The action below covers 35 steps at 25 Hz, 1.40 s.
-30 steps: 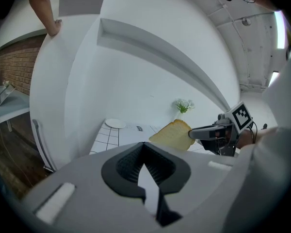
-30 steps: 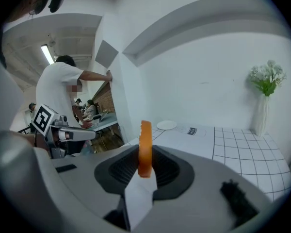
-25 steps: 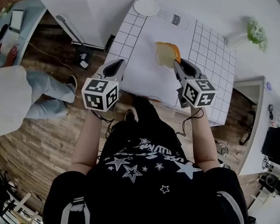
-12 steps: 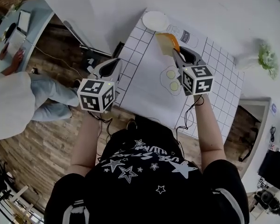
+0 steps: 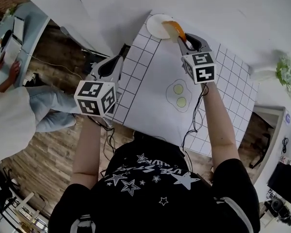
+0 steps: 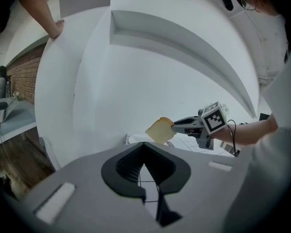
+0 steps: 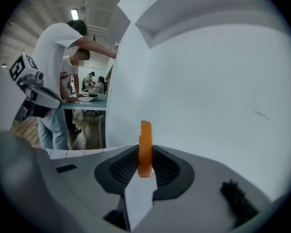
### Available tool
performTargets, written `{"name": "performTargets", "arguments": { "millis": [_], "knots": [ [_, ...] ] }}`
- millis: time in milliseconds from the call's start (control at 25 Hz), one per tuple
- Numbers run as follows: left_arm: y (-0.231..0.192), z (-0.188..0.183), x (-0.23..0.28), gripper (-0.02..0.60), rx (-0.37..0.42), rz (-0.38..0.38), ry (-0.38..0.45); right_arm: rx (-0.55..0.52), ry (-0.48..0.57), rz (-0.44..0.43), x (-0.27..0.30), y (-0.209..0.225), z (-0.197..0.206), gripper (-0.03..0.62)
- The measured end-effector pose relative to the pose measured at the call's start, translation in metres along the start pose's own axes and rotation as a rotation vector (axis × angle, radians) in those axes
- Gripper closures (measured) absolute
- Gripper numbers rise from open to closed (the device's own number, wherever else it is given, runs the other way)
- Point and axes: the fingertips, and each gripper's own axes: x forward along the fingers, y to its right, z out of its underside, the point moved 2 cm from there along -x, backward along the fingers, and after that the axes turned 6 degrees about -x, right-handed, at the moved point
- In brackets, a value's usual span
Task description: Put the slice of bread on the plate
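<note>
A slice of bread (image 5: 175, 29) with an orange crust hangs on edge over the near rim of the white plate (image 5: 157, 25) at the table's far end. My right gripper (image 5: 181, 39) is shut on it. In the right gripper view the bread (image 7: 145, 144) stands upright between the pads. From the left gripper view the bread (image 6: 160, 130) shows above the plate (image 6: 135, 139), held by the right gripper (image 6: 177, 126). My left gripper (image 5: 116, 61) hovers off the table's left edge, jaws together with nothing in them (image 6: 144, 147).
A fried egg (image 5: 178, 94) lies on the white sheet in the middle of the gridded table (image 5: 136, 72). A white wall runs behind the plate. A person in white (image 5: 9, 111) stands on the left, and a small plant (image 5: 284, 71) is at the right.
My right gripper has carried the bread away from me and to the left, up to the plate, and rolled it onto its edge. The left gripper drifted forward along the table's left side.
</note>
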Motion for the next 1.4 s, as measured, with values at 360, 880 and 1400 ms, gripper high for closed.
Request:
{"name": "performTargets", "arguments": {
  "millis": [360,880,1400],
  "knots": [
    [-0.002,0.003,0.035,0.574,0.006,0.029,-0.051,-0.33,-0.072,0.081,0.064,0.014,0.003,0.505],
    [-0.007,0.019,0.05,0.574,-0.013,0.031,-0.095,-0.636,-0.14,0.047,0.107,-0.033,0.033,0.505],
    [-0.01,0.036,0.036,0.574,-0.04,0.001,-0.116,-0.6,-0.214,-0.075,0.122,-0.065,0.061,0.489]
  ]
}}
